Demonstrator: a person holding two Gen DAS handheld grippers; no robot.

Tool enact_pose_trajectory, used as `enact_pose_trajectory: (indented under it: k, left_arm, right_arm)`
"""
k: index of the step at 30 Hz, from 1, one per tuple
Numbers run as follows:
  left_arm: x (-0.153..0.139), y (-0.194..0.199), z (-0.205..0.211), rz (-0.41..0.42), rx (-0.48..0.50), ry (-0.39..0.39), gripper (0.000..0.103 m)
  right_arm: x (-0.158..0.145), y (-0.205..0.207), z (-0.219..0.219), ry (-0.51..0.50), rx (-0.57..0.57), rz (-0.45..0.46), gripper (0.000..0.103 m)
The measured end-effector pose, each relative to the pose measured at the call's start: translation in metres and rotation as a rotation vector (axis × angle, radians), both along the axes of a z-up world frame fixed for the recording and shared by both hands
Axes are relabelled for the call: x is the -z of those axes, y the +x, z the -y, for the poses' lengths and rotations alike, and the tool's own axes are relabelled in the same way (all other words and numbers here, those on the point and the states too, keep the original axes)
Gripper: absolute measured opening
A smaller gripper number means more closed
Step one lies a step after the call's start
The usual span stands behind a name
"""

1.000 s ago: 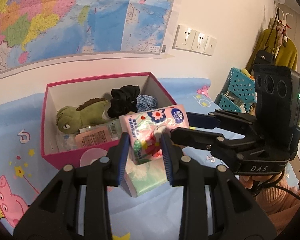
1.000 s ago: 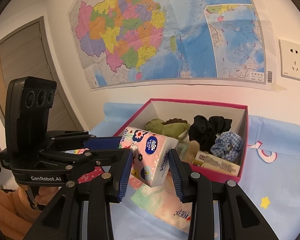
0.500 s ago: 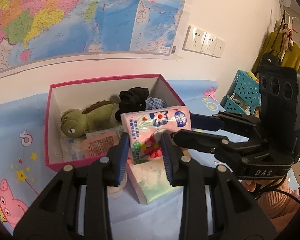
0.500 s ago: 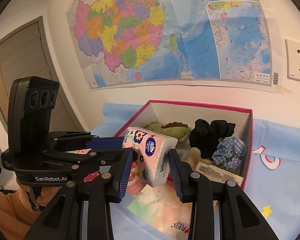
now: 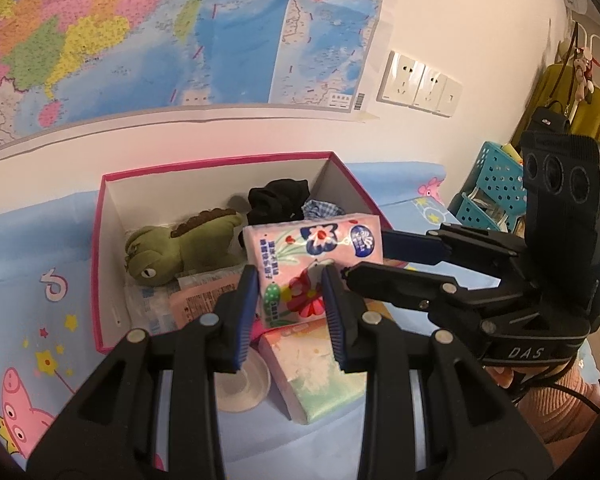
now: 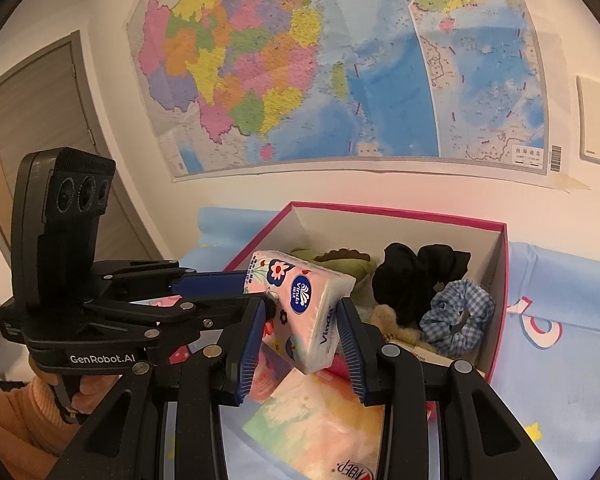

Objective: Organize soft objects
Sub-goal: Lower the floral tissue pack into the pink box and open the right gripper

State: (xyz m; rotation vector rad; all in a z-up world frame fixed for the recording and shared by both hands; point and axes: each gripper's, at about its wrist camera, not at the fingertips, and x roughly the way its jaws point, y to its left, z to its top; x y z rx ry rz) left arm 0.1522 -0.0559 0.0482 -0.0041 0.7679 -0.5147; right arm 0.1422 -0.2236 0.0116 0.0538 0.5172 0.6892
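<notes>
A pink tissue pack (image 5: 312,260) is clamped at one end by the left claw (image 5: 288,300) and at the other by the right claw (image 6: 300,340), and is held above a pastel pack (image 5: 320,376) lying on the blue cartoon sheet (image 5: 28,248). Just beyond, a green plush (image 5: 176,248), black scrunchie (image 6: 412,276) and checked scrunchie (image 6: 456,316) are seen inside the pink box (image 5: 100,264).

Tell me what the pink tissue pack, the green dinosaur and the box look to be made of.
Pink tissue pack: thin glossy plastic film, judging by its sheen and printed flowers, likely soft paper inside.
Green dinosaur: matte plush fabric, fuzzy surface, with a stitched brown ridge along its back.
Box: probably cardboard, with stiff flat walls, plain white inside and magenta outside.
</notes>
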Motion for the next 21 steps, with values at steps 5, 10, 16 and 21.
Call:
enact_pose_trajectory:
  k: [5, 10, 16, 21]
  left_arm:
    - [0.001, 0.008, 0.0, -0.003, -0.008, 0.005, 0.034]
    - [0.003, 0.014, -0.001, -0.014, -0.013, 0.004, 0.034]
    - [0.006, 0.02, -0.002, -0.023, -0.017, 0.001, 0.034]
    - [0.009, 0.024, -0.001, -0.031, -0.022, 0.003, 0.034]
  right_arm:
    - [0.001, 0.007, -0.003, -0.002, 0.002, -0.003, 0.038]
    - [0.003, 0.012, -0.004, -0.003, 0.004, -0.01, 0.038]
    - [0.005, 0.017, -0.005, -0.004, 0.011, -0.019, 0.038]
    - [0.006, 0.022, -0.006, -0.006, 0.015, -0.026, 0.038]
